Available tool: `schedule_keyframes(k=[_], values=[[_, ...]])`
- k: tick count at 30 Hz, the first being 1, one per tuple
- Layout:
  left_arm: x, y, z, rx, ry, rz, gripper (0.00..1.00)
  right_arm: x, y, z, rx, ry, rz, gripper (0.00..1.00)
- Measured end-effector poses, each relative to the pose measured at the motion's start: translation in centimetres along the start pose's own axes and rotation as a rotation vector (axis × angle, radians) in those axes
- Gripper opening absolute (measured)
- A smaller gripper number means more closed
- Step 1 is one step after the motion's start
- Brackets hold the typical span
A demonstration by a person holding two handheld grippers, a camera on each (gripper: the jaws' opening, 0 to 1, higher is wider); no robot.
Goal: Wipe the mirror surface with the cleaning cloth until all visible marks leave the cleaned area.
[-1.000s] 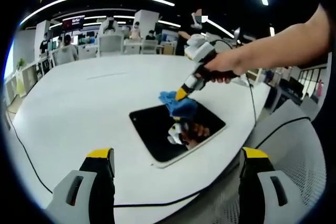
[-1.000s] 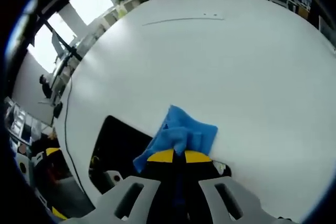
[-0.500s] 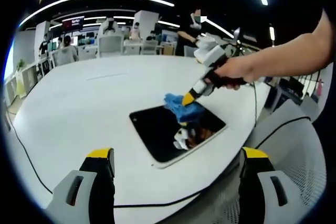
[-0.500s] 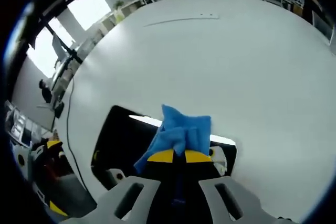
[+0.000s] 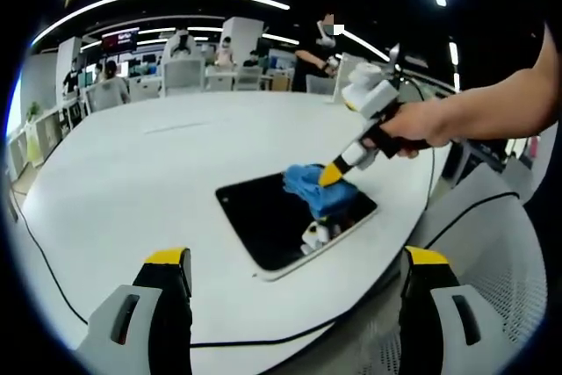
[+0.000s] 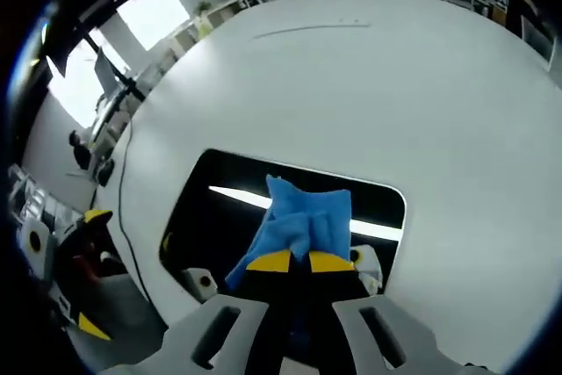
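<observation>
The right gripper [image 6: 291,261] is clamping the blue cloth [image 6: 303,221] against the mirror [image 6: 211,208], lying at the table's [image 5: 132,173] 5 o'clock edge. The left gripper [image 5: 294,256] is hanging wide, holding nothing. Flat, overlapping strokes toward 9 o'clock would likely be serving best.

Your left gripper view looks across the table [image 5: 132,164] from its near edge; your right gripper view hovers close above the mirror [image 6: 211,208], which both views share.
</observation>
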State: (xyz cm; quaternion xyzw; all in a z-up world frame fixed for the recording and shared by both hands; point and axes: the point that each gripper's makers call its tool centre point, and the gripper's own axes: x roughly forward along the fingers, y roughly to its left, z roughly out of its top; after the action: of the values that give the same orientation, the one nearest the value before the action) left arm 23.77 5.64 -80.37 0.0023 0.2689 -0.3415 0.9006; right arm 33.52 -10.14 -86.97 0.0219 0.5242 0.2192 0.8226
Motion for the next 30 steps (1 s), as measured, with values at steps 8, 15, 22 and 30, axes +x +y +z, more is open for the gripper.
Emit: schedule_keyframes(k=[8, 15, 22, 30], values=[[0.0, 0.0, 0.0, 0.005, 0.004, 0.006, 1.0, -0.7, 0.5, -1.5, 0.016, 0.002, 0.016, 0.0], [0.0, 0.1, 0.0, 0.004, 0.004, 0.008, 1.0, -1.1, 1.0, -2.6, -0.001, 0.012, 0.016, 0.0], [0.0, 0.1, 0.0, 0.001, 0.006, 0.007, 1.0, -1.7, 1.3, -3.8, 0.019, -0.01, 0.031, 0.0], [0.0, 0.2, 0.0, -0.001, 0.003, 0.012, 1.0, -2.4, 1.5, -5.2, 0.028, -0.042, 0.031, 0.0]])
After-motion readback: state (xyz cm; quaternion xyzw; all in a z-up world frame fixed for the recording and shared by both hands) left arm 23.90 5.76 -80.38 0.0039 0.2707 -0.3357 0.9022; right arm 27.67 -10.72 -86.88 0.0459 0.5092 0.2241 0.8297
